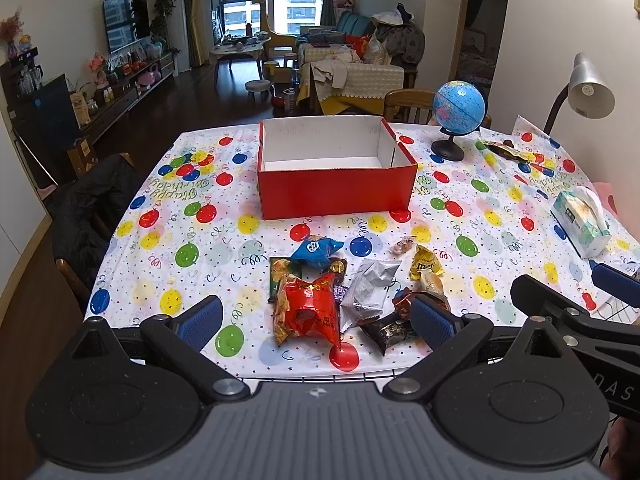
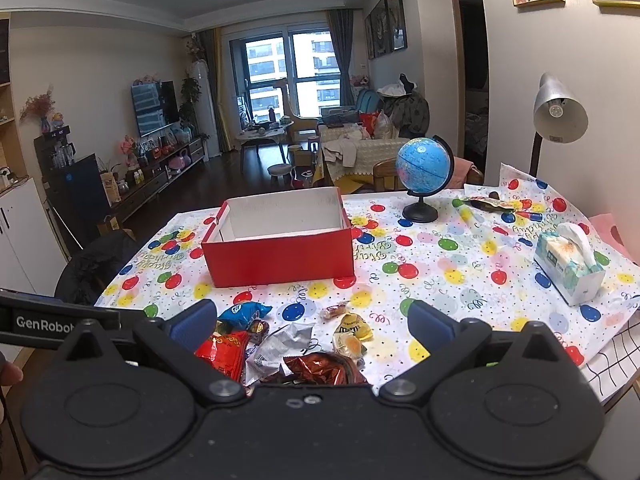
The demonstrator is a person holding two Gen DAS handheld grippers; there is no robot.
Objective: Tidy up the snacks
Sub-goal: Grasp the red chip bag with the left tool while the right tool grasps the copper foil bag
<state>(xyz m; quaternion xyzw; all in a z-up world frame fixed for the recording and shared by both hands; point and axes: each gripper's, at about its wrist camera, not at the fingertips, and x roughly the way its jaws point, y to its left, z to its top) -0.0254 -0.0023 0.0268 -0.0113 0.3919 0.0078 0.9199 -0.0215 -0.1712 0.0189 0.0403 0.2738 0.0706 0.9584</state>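
Note:
A pile of snack packets lies at the table's near edge: a red bag (image 1: 308, 312) (image 2: 222, 350), a blue packet (image 1: 316, 250) (image 2: 244, 313), a silver wrapper (image 1: 370, 288) (image 2: 280, 342), a yellow packet (image 1: 426, 266) (image 2: 354, 326) and a brown foil wrapper (image 2: 320, 366). Behind them an empty red box (image 1: 336, 192) (image 2: 280, 260) with a white inside stands open. My left gripper (image 1: 316, 320) hovers open over the pile, holding nothing. Above the same pile, my right gripper (image 2: 312, 324) is open too. Its fingers (image 1: 612, 282) show at the right of the left wrist view.
A balloon-print cloth (image 1: 240, 240) covers the table. A blue globe (image 1: 458, 114) (image 2: 423, 174), a tissue box (image 1: 580, 220) (image 2: 568, 268), a desk lamp (image 2: 558, 112) and another packet (image 1: 508, 150) stand at the right. Chairs flank the left and far sides.

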